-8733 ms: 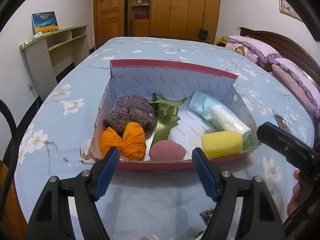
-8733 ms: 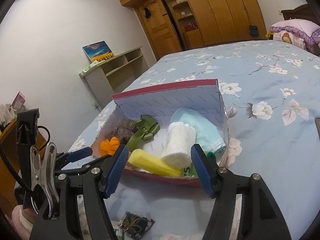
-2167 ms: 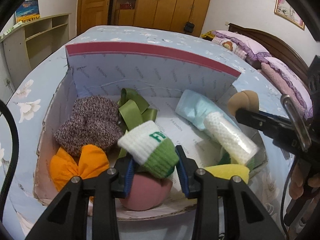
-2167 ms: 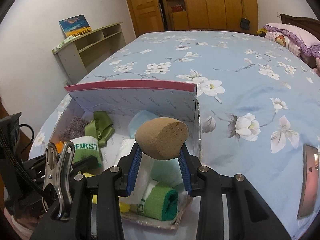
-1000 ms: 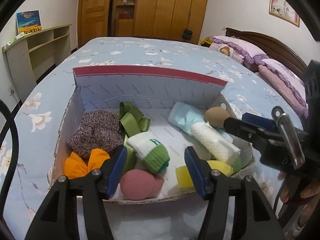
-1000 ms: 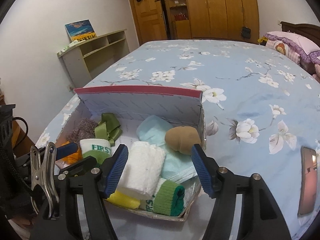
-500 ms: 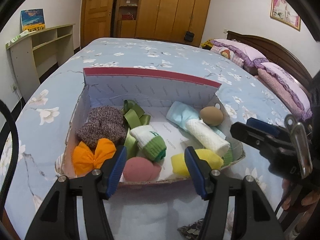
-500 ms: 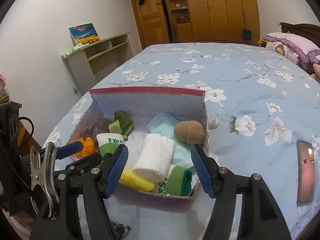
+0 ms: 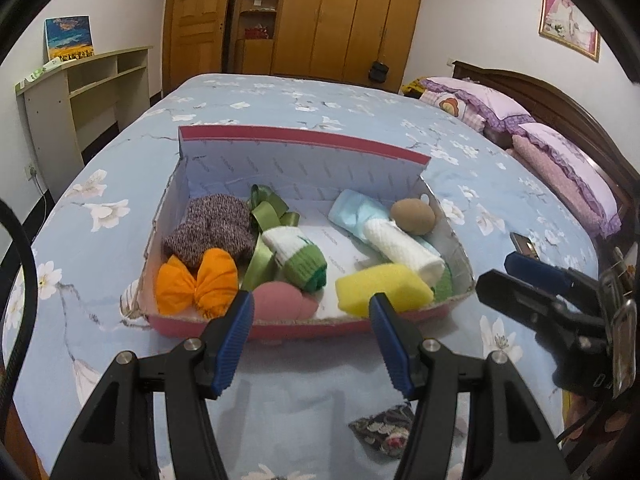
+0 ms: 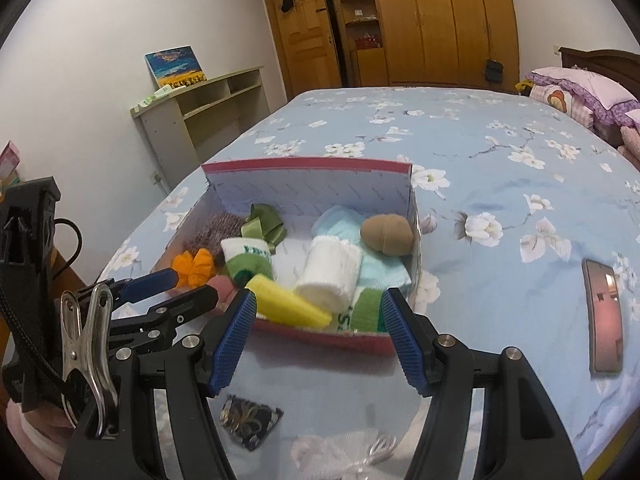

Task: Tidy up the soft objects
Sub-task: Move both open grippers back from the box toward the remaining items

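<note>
Both tools, left tool (image 9: 310,314) and right tool (image 10: 318,316), stood apart, empty; the dark pouch (image 10: 251,421) near the bed's (image 10: 480,168) near edge risked slipping off if nudged.

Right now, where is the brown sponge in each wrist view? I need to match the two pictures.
Left wrist view: the brown sponge lies right of centre, in the box's far right corner, just behind the white rolled towel.
Right wrist view: the brown sponge lies near the centre, against the box's right wall, right of the white rolled towel.
Shared landmark: the box's red-edged back wall.
</note>
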